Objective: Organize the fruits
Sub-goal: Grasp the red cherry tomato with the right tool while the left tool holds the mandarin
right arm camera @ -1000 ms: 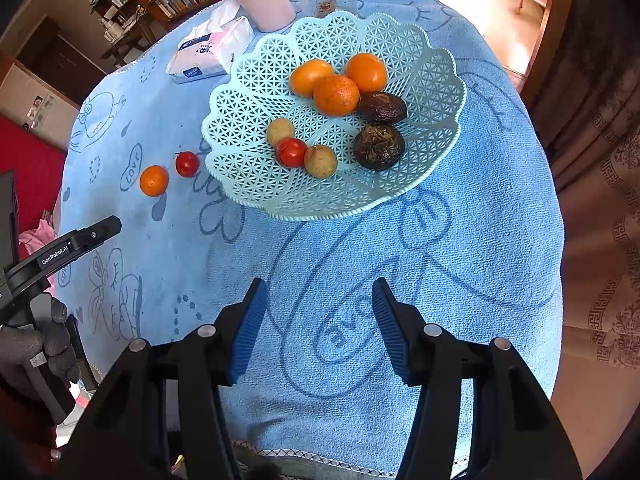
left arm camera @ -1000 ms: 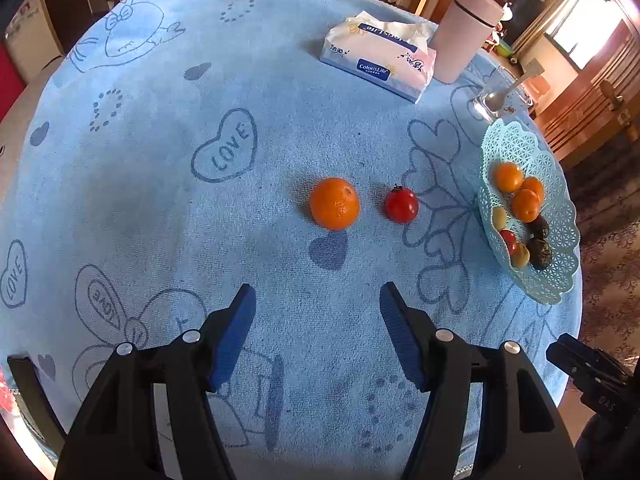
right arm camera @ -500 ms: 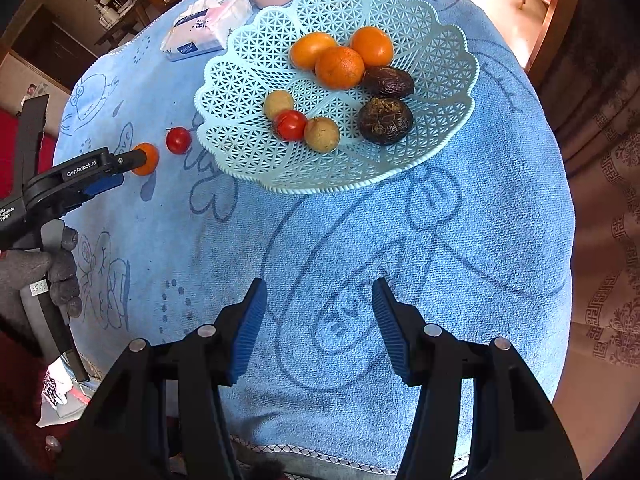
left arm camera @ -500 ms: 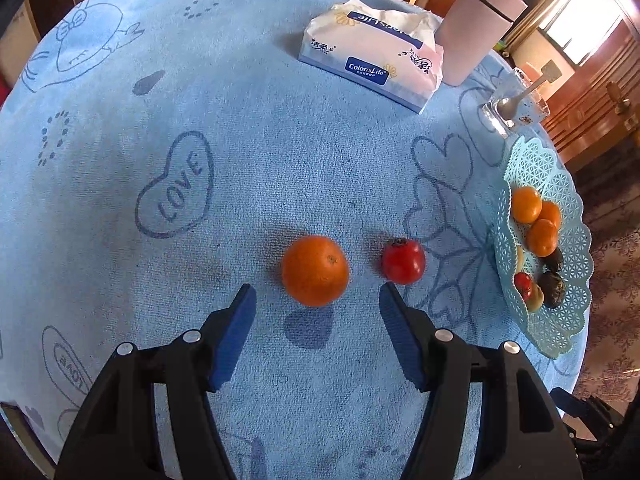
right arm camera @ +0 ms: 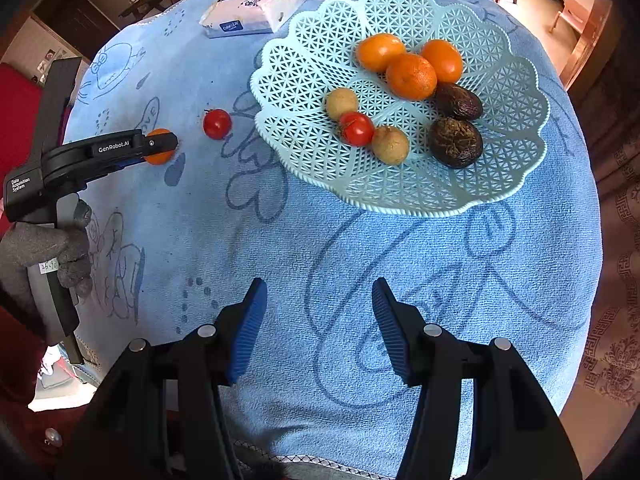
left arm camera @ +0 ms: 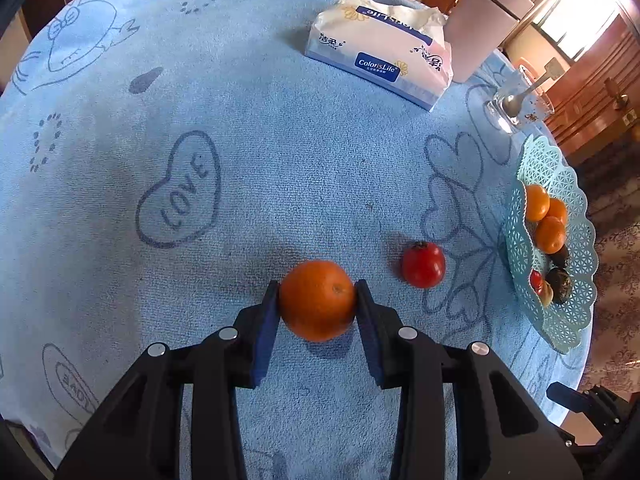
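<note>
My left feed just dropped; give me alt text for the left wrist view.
The left gripper is shut on an orange resting on the blue tablecloth. A tomato lies just to its right, and the fruit basket sits at the table's right edge.

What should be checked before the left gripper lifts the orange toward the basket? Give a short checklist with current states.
1. Left gripper pads on both sides of the orange: ok.
2. Grip firm enough to lift: cannot tell.
3. Tomato apart from the fingers: ok.
4. Free room in the basket: ok, its left part is bare.
5. Right gripper open, holding nothing, short of the basket: ok.
</note>
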The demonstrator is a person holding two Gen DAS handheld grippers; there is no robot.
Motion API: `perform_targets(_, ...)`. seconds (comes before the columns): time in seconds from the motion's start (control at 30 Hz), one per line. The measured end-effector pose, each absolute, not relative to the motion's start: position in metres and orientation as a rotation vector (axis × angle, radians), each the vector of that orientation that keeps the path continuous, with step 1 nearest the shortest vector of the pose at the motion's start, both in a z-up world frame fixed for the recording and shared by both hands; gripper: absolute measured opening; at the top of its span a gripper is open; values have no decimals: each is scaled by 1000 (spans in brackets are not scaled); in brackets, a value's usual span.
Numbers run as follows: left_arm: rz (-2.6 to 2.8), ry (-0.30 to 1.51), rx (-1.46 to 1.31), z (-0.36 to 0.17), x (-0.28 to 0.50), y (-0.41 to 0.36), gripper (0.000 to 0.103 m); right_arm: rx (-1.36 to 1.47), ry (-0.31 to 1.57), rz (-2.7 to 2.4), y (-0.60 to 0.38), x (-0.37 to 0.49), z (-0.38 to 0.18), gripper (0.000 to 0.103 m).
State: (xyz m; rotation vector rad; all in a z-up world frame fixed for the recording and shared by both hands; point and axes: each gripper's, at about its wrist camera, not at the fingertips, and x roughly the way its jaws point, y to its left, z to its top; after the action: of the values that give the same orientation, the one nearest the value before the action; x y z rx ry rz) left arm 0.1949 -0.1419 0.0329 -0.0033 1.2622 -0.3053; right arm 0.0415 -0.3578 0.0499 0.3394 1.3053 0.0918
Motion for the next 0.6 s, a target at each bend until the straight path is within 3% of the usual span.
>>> perform_targets(0.6,-136,1241,-116,73,133,-7,38,180,1218,201,-267,149,51,56)
